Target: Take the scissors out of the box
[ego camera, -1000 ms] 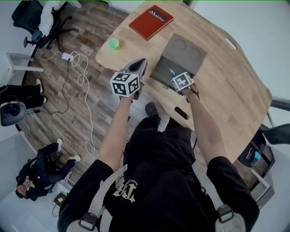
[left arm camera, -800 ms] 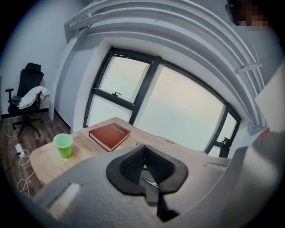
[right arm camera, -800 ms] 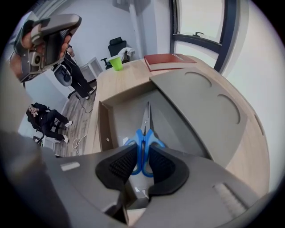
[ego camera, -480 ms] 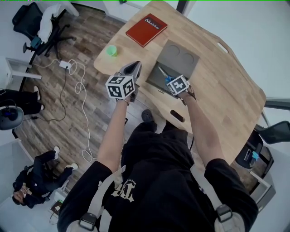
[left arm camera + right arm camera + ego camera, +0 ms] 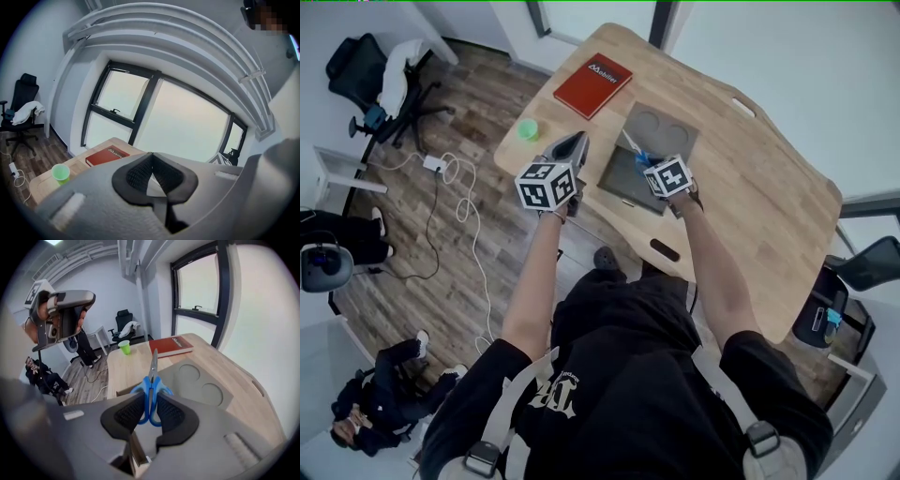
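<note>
Over the open box (image 5: 659,128) on the wooden table (image 5: 759,197), the right gripper (image 5: 150,397) was pinching the scissors (image 5: 153,367) by the blue handles, with both pads pressed on the loops. Blades pointed straight away from the jaws, toward 12 o'clock in the right gripper view. In the head view the scissors sat above the box's dark inside, tip over the lid (grey, two round recesses). I couldn't tell how far they cleared the rim.

The left gripper (image 5: 151,156) was empty, its pads pressed together at the tips. It hung off the table edge, at 9 o'clock of the right gripper in the head view, well apart from the box.

A red book (image 5: 593,83) lay at 11 o'clock of the box, near the far table edge. A green cup (image 5: 527,129) stood upright at 9 o'clock of the box, near the left edge and apart from the book.
</note>
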A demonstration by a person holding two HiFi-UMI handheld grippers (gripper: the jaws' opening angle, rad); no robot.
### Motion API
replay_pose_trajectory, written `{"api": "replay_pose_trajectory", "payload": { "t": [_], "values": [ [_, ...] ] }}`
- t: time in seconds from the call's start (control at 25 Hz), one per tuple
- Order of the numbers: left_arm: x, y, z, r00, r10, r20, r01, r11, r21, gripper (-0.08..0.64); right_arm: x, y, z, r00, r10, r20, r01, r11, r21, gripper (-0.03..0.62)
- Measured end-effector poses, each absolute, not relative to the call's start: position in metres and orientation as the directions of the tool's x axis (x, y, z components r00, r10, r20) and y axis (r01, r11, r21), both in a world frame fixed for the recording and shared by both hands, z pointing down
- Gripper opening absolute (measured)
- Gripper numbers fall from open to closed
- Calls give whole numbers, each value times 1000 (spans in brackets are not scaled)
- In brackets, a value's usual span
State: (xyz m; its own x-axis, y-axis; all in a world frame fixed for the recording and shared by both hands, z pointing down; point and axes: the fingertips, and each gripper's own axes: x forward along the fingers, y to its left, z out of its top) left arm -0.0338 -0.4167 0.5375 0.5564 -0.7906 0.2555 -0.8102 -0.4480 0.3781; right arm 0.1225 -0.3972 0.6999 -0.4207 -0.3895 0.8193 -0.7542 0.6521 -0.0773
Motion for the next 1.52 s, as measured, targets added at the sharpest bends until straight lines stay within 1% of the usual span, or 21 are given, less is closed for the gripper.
{"api": "replay_pose_trajectory", "payload": {
  "t": [0.16, 0.36, 0.56, 0.84, 1.12, 1.52],
  "values": [
    [-27, -424, 513, 561, -791, 244, -811, -466, 354, -2, 123, -416, 660, -444, -471, 762, -779, 623, -69, 89],
    [-9, -432, 484, 582, -782, 221, -801, -506, 320, -2, 129, -440, 607, -483, -581, 655, -803, 592, -68, 90],
    [8, -437, 460, 601, -777, 190, -790, -540, 292, -2, 150, -451, 552, -460, -690, 559, -841, 540, -26, 90],
    [21, -439, 432, 606, -784, 135, -782, -557, 277, -2, 186, -452, 498, -406, -797, 447, -888, 459, 11, 89],
    [25, -437, 417, 589, -797, 132, -799, -551, 240, -2, 206, -441, 469, -373, -851, 370, -908, 417, 43, 91],
    [17, -428, 415, 553, -826, 113, -820, -515, 248, -2, 196, -417, 475, -361, -868, 341, -927, 375, -26, 91]
  ]
}}
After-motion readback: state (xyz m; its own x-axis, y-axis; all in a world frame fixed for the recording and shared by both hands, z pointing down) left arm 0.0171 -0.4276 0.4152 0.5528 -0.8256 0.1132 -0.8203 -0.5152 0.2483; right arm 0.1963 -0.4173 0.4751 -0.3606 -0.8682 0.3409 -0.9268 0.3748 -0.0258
